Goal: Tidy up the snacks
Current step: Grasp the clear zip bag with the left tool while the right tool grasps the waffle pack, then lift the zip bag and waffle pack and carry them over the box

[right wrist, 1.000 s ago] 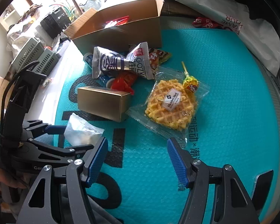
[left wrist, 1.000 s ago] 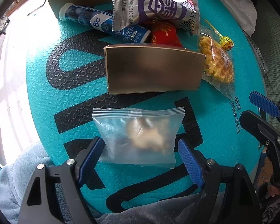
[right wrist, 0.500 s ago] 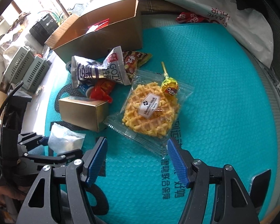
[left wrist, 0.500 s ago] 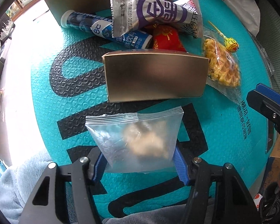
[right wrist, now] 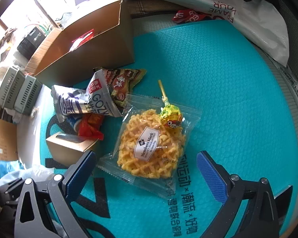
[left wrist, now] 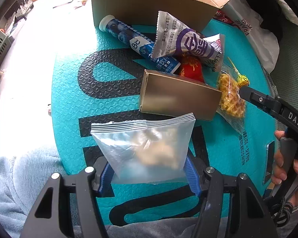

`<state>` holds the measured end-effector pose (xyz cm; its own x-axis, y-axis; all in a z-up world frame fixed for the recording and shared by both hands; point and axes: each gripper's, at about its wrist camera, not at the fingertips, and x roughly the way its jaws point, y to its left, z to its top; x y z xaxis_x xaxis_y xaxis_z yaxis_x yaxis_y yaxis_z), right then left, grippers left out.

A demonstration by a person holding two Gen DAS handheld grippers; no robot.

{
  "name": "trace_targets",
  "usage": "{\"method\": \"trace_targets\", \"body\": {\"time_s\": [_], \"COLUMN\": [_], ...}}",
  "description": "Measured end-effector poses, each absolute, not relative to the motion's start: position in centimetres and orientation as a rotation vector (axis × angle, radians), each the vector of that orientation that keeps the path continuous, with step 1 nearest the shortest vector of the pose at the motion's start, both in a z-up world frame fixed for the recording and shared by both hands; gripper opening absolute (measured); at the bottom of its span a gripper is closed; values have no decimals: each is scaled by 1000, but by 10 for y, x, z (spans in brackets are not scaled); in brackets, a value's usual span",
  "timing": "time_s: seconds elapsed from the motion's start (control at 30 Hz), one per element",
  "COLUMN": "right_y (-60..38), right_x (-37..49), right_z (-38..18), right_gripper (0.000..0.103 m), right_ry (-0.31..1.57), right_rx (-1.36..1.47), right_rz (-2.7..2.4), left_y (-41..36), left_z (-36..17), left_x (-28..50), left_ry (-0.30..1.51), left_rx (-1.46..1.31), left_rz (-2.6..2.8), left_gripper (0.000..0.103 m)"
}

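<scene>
Between the left fingers (left wrist: pixel 190 173), a zip bag (left wrist: pixel 147 148) sits clamped.

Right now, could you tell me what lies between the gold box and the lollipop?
The clear-wrapped waffle pack lies between them, seen best in the right wrist view: the gold box sits at its left, and the lollipop rests on the pack's upper right corner.

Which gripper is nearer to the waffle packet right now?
Right. The right gripper hangs just over the waffle packet, jaws opening around it; the left gripper holds a clear bag beyond the gold box.
</scene>
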<state>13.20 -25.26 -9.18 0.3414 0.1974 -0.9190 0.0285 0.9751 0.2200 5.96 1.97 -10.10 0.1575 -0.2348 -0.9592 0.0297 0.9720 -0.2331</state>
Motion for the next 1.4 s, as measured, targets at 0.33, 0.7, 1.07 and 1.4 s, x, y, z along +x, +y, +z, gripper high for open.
{"method": "trace_targets", "body": {"time_s": [0.33,0.7,1.07,1.4], "right_y": [-242,-236,-245,-239], "right_x": [158,143,82,42], "right_z": [-120,-127,-119,-98], "right_gripper": [103,76,73,73], "right_ry": [1310,1316,1366,1378], "right_rx": [194,123,219,239], "right_rz": [53,40,175,273], "left_y": [28,29,27,28], "left_z": [-101,-98,-83,-66], "left_x": [61,62,50,32], "left_ry": [1406,1390,1345,1316], "left_rx": [-241,-243,-218,-258], "left_rz": [-171,-169,-183,-213], "left_gripper": [61,61,61,61]}}
